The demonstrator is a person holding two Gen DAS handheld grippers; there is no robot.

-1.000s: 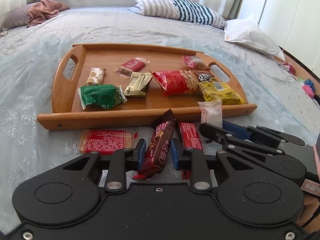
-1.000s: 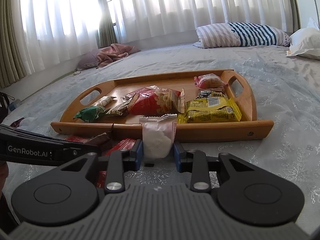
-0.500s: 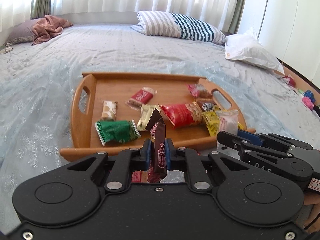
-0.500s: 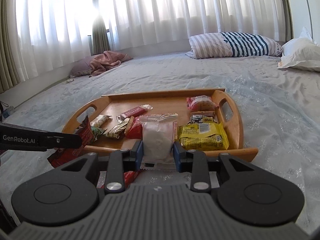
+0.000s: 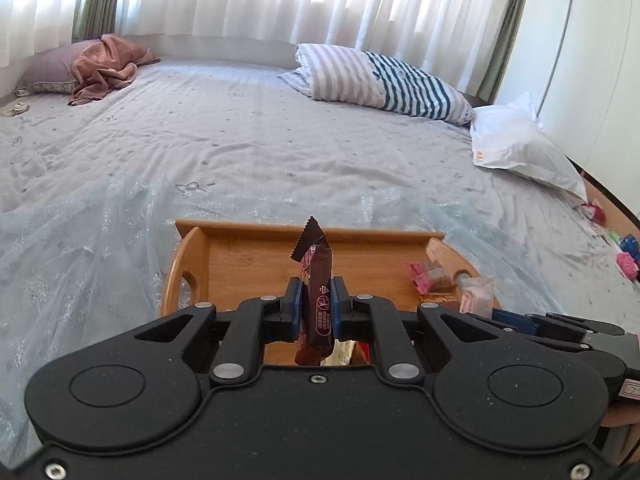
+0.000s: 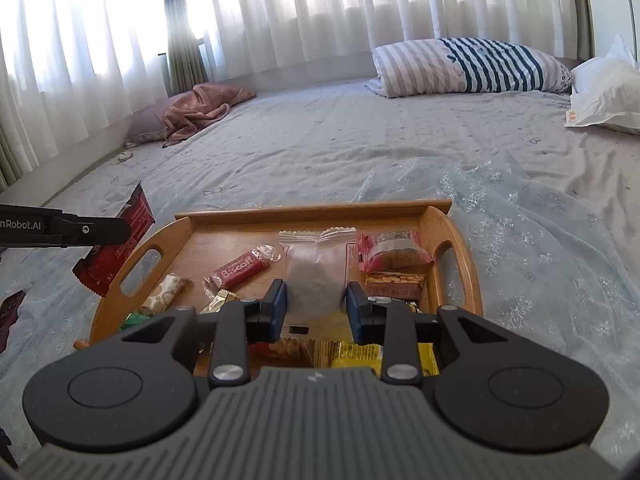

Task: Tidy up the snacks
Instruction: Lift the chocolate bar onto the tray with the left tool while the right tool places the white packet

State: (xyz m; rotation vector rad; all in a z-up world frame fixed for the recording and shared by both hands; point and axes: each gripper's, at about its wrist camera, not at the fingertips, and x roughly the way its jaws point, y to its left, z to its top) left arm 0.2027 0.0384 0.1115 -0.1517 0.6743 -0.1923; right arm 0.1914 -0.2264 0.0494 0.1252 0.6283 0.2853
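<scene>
My left gripper [image 5: 316,304] is shut on a dark brown snack bar [image 5: 314,280], held upright above the near edge of the wooden tray [image 5: 280,236]. It also shows in the right wrist view [image 6: 120,244] at the tray's left end. My right gripper [image 6: 316,304] is shut on a clear white snack packet [image 6: 316,268] and holds it over the tray [image 6: 312,210]. Several snacks lie in the tray: a red Biscoff bar [image 6: 240,270], a pink packet [image 6: 394,254], a yellow packet [image 6: 360,354], a spotted bar [image 6: 164,294].
The tray lies on a grey bed over a sheer blue cloth [image 6: 520,216]. A striped pillow [image 6: 460,64], a white pillow [image 6: 608,88] and a pink blanket [image 6: 196,108] lie at the far end. A dark wrapper [image 6: 10,316] lies left of the tray.
Both grippers have risen and moved forward over the tray, each carrying its snack. The left one lifted the brown bar off the bed; the right one lifted the white packet.
</scene>
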